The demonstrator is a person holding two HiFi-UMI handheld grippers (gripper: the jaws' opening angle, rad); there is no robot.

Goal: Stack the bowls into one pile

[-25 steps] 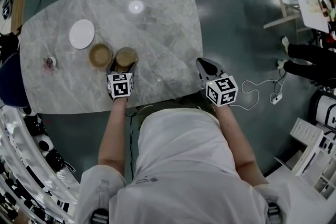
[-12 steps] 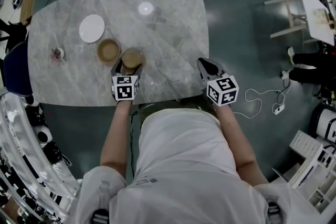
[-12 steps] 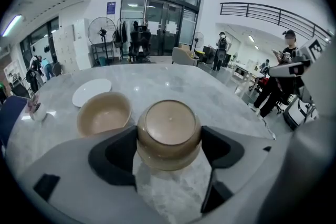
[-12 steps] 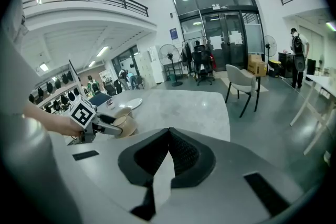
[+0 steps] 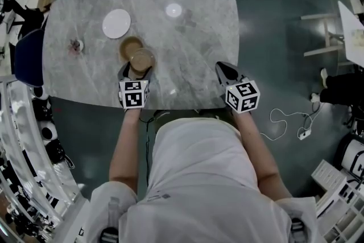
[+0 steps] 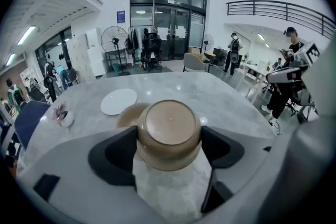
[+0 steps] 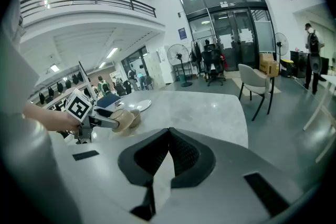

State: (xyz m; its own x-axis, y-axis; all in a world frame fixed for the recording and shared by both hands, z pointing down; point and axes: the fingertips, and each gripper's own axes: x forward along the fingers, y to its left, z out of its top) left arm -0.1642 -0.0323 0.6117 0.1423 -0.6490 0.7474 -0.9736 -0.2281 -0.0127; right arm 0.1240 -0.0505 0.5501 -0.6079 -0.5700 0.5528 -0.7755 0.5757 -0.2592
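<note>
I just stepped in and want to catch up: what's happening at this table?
A person is stacking bowls with two hand-held grippers. The left gripper is clamped on a tan bowl, tipped so its base faces the gripper, right by a second tan bowl on the marble table. The two are not yet nested. The right gripper is shut and empty near the table's edge. A white plate lies farther back.

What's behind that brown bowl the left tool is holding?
A second bowl stands on the table right behind the held bowl in the left tool, with a white plate farther back. The held bowl covers its near side, so whether they touch cannot be seen.
</note>
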